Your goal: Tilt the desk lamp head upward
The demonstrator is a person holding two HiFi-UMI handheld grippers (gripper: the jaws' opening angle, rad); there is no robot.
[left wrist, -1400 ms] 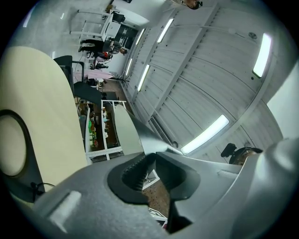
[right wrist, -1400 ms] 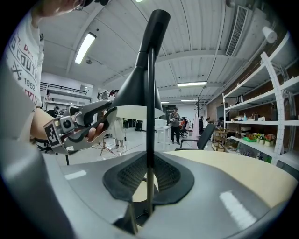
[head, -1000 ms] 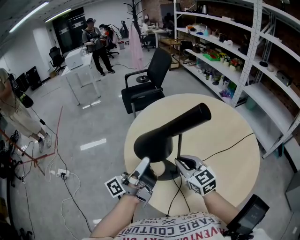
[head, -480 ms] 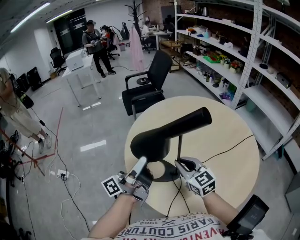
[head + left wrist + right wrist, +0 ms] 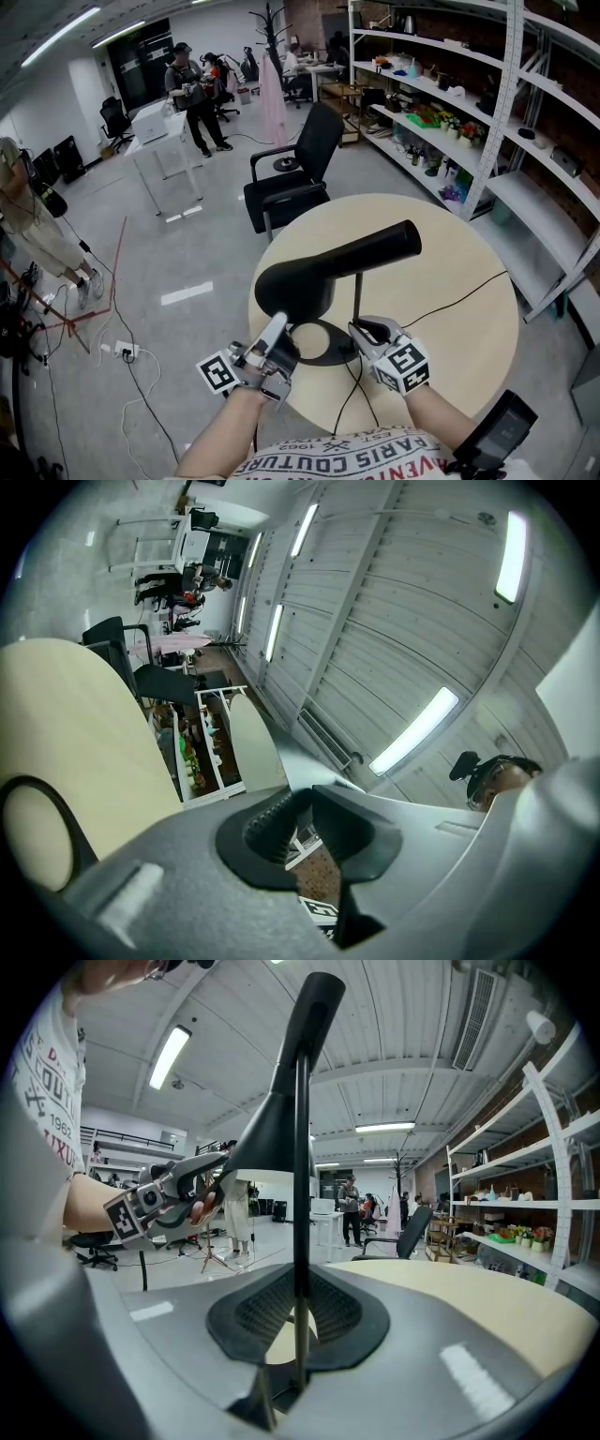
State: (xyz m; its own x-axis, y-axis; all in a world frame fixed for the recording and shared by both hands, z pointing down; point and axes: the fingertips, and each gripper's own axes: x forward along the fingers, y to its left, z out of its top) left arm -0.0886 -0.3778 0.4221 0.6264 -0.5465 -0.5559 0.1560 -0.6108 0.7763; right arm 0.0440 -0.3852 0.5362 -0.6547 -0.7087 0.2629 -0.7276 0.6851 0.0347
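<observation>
My right gripper (image 5: 362, 330) is clamped on the thin upright stem (image 5: 300, 1194) of the black desk lamp (image 5: 309, 281). It grips low down, just above the ring base (image 5: 345, 347), which sits on the round pale table (image 5: 450, 337) near my edge. My left gripper (image 5: 275, 326) points upward from below and is closed on the lower rim of the lamp head (image 5: 375, 246), with the rim running in between its pads. The cone-shaped head lies across the top of the stem, its wide mouth toward my left and turned downward, its narrow end raised to my right. A black cable (image 5: 459, 298) trails from the base across the table to the right. Beyond the table stands a black office chair (image 5: 291, 178).
</observation>
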